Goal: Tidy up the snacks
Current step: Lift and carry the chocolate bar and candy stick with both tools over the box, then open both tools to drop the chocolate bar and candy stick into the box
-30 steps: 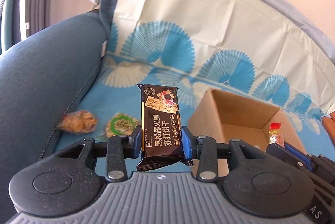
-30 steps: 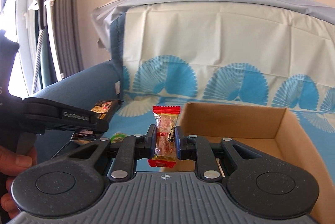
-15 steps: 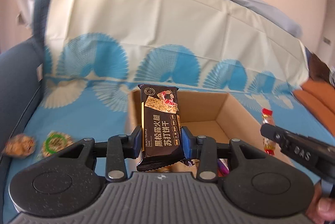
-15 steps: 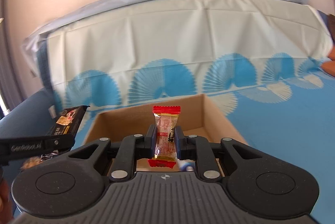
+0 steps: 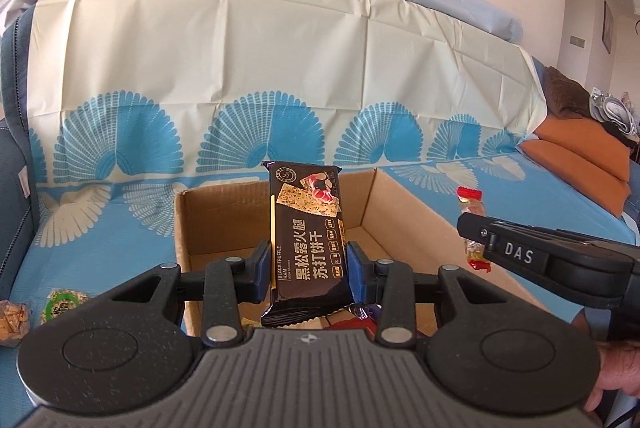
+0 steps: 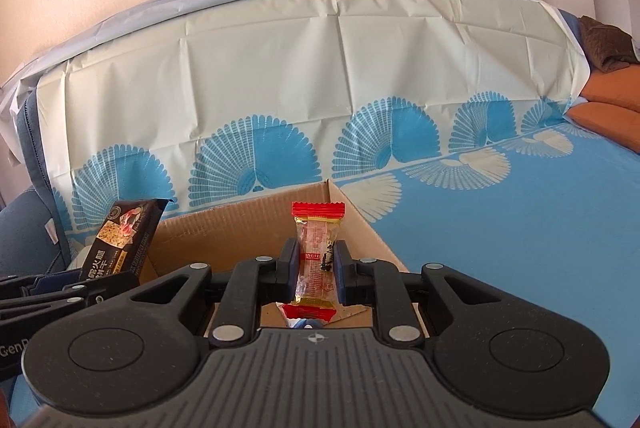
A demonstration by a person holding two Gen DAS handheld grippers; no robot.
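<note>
I see the sofa's blue fan-patterned cover (image 5: 120,228) with the open cardboard box (image 5: 404,204) resting on it, and both my claws hang over that box. My left claw (image 5: 308,270) is closed on an upright black truffle ham cracker pack (image 5: 306,236), gripped at its lower half above the box's near end, while my right claw (image 6: 316,270) is clamped on a small red-ended candy (image 6: 317,260), also upright over the box. Off to the left on the cover lie a green-labelled round snack (image 5: 64,310) and, just beside it, a small brown snack packet (image 5: 12,320), both outside the box.
</note>
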